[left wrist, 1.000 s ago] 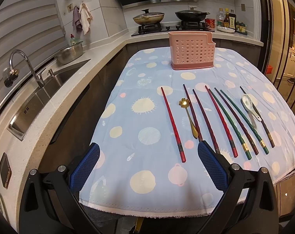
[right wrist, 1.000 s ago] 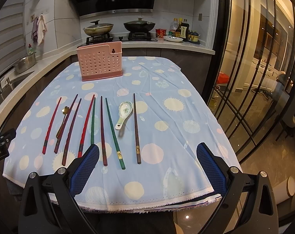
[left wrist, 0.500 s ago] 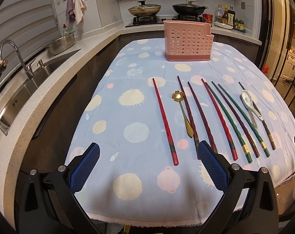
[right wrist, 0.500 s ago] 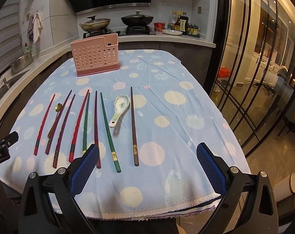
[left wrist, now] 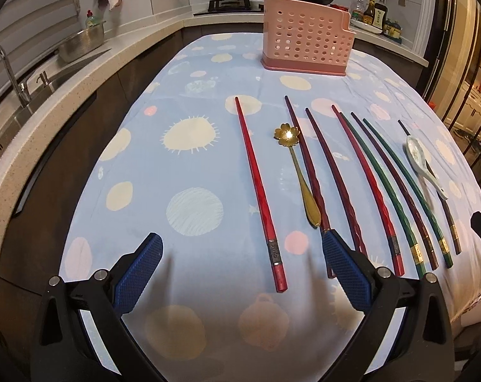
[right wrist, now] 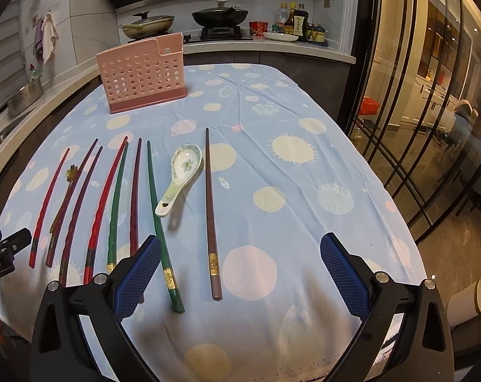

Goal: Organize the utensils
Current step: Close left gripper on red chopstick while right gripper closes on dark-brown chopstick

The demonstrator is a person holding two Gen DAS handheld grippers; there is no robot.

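Hovering low over the near edge of the table, the left gripper (left wrist: pixel 242 265) has its blue pads spread wide with nothing between them; the near end of the leftmost red chopstick (left wrist: pixel 259 187) lies on the cloth in the gap between its fingers. The right gripper (right wrist: pixel 240 267) is likewise spread and empty, and the brown chopstick (right wrist: pixel 210 210) runs up out of its gap, while a green chopstick (right wrist: pixel 160 222) passes just beside its left pad.

All the utensils lie flat on the blue dotted tablecloth (left wrist: pixel 189 172), side by side and pointing toward the far end. Right of the red chopstick rests a gold flower-headed spoon (left wrist: pixel 299 172), its handle just beside a dark maroon chopstick (left wrist: pixel 307 165). Further right come more maroon, red and green chopsticks in a close fan, some nearly touching. The white ceramic soup spoon (right wrist: pixel 180 176), bowl up with a green print inside, sits between the green and brown chopsticks.

The pink perforated utensil holder (left wrist: pixel 305 36) stands upright at the far end of the table, well apart from the row, with bare cloth between it and the chopstick tips.

Around the table: a steel sink with faucet (left wrist: pixel 5 73) and a metal bowl (left wrist: pixel 81 43) on the left counter, two lidded pans on the stove (right wrist: pixel 221 30) behind, sauce bottles (right wrist: pixel 293 19) beside it, and a glass partition (right wrist: pixel 425 95) at right.
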